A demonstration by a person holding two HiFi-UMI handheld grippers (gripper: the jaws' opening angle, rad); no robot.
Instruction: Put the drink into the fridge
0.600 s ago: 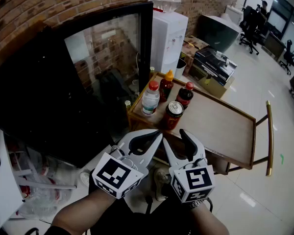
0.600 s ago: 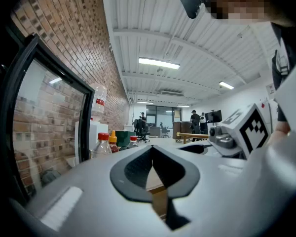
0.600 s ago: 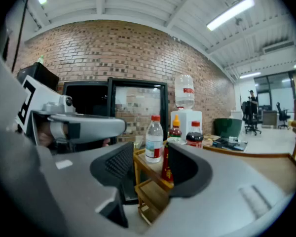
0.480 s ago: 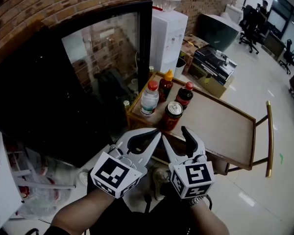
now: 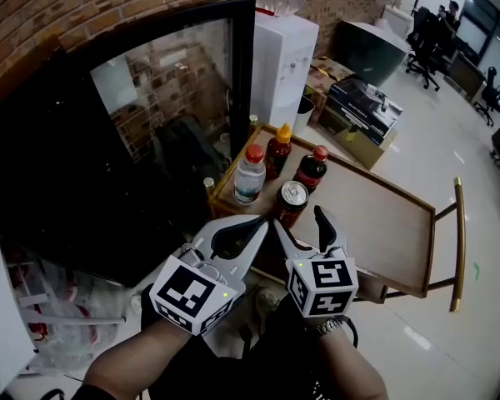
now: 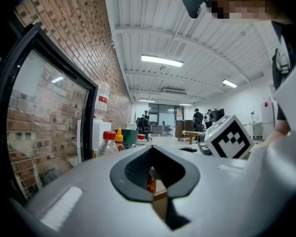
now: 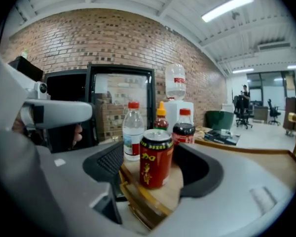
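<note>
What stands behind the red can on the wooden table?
Three bottles stand behind the red can: a water bottle, a yellow-capped bottle and a dark drink bottle. The can covers the yellow-capped bottle's lower part.

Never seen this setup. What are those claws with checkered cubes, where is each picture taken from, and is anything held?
A person holds a two-jaw gripper in each hand; the marker cubes are part of them. The wide picture comes from a head camera; the other two ride on the grippers. On the wooden cart stand a red can, a water bottle, a yellow-capped bottle and a soda bottle, beside a glass-door fridge. The left gripper is shut and empty. The right gripper is open, lined up with the can, not gripping it.
</note>
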